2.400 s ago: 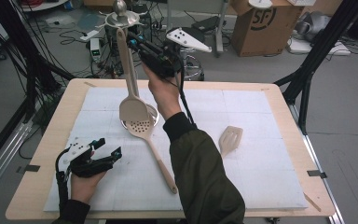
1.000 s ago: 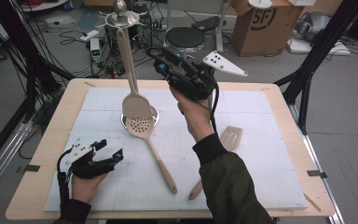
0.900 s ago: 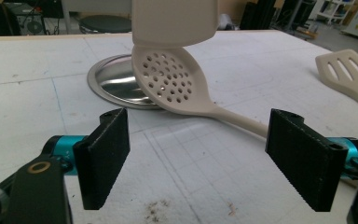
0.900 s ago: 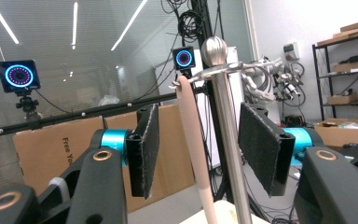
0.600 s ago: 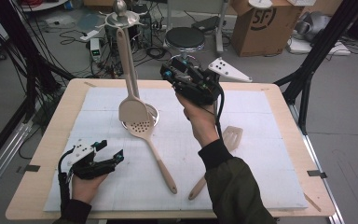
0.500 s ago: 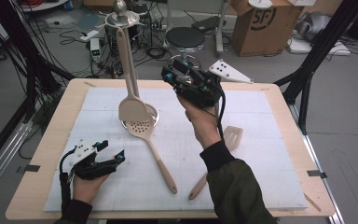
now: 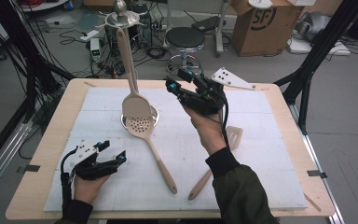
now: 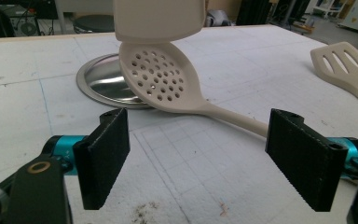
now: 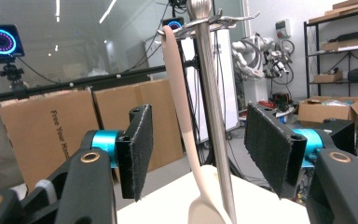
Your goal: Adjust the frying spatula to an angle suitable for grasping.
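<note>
A metal utensil stand [image 7: 120, 17] rises from its round base [image 7: 153, 113] at the back middle of the white mat. A beige solid turner [image 7: 133, 88] hangs from one of its hooks. A perforated spoon [image 7: 152, 145] lies on the mat with its bowl against the base. My right gripper [image 7: 175, 80] hovers right of the stand and faces it. Its jaws have just been opening, and nothing sits between them. Beyond the jaws of my right gripper [image 9: 198, 140], the turner's handle [image 9: 179, 93] and the stand's pole [image 9: 212, 116] are farther off. My left gripper [image 7: 115, 151] rests open at the front left, and the spoon's bowl [image 8: 161, 79] lies past my left gripper [image 8: 199, 121].
A beige slotted spatula [image 7: 216, 161] lies on the mat at the right, beside the right forearm. The wooden table [image 7: 37, 186] frames the mat. A stool [image 7: 185, 39], cardboard boxes [image 7: 265, 21] and cables stand on the floor behind the table.
The right gripper has left the hanging turner's handle, drawn away to the right and sunk a little. The turner stays on its hook. The left hand has not moved.
</note>
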### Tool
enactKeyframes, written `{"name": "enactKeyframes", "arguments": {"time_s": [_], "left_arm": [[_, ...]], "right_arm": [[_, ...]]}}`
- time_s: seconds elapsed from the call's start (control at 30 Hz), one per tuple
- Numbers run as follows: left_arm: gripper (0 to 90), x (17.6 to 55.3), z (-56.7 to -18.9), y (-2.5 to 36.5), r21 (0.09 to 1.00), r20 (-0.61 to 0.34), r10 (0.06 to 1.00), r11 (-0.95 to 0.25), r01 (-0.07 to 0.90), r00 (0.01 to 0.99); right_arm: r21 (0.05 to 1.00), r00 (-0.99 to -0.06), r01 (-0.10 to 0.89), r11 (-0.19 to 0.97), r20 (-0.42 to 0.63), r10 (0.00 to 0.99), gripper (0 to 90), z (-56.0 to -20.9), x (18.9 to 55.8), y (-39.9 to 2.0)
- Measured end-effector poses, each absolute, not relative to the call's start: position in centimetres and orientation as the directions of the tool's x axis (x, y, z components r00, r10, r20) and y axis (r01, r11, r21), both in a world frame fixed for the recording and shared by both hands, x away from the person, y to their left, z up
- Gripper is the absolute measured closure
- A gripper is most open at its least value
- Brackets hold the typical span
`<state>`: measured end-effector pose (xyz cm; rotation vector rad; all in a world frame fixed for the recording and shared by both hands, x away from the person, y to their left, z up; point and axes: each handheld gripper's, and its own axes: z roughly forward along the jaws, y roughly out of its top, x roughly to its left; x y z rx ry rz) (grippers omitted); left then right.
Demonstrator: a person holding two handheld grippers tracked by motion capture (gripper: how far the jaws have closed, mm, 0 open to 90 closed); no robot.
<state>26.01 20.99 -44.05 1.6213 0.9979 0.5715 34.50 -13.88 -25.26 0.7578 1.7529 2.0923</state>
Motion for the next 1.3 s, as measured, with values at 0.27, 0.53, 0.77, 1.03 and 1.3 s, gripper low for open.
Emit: {"name": "enactKeyframes", "arguments": {"time_s": [0.27, 0.53, 0.77, 1.03, 1.3], "left_arm": [[22.3, 26.0, -44.0, 21.3, 0.949, -0.157, 0.832, -0.022, 0.315, 0.531], [22.3, 26.1, -44.1, 21.6, 0.947, -0.189, 0.828, 0.012, 0.321, 0.528], [22.3, 26.1, -44.1, 21.5, 0.948, -0.187, 0.828, 0.011, 0.319, 0.528], [22.4, 26.0, -44.1, 21.5, 0.949, -0.179, 0.827, 0.004, 0.314, 0.532], [22.4, 26.0, -44.2, 21.6, 0.952, -0.177, 0.825, 0.006, 0.306, 0.536]], "right_arm": [[0.974, -0.800, 0.125, -0.187, 0.211, 0.562, 41.1, -26.7, 34.0, -14.9], [0.979, -0.791, 0.141, -0.151, 0.203, 0.577, 41.0, -28.2, 32.8, -16.1], [0.977, -0.776, 0.172, -0.126, 0.213, 0.593, 40.7, -30.1, 32.1, -17.5], [0.973, -0.765, 0.200, -0.116, 0.230, 0.601, 40.4, -31.4, 31.8, -18.5], [0.974, -0.769, 0.211, -0.084, 0.219, 0.601, 40.4, -32.9, 31.1, -19.0]]}}
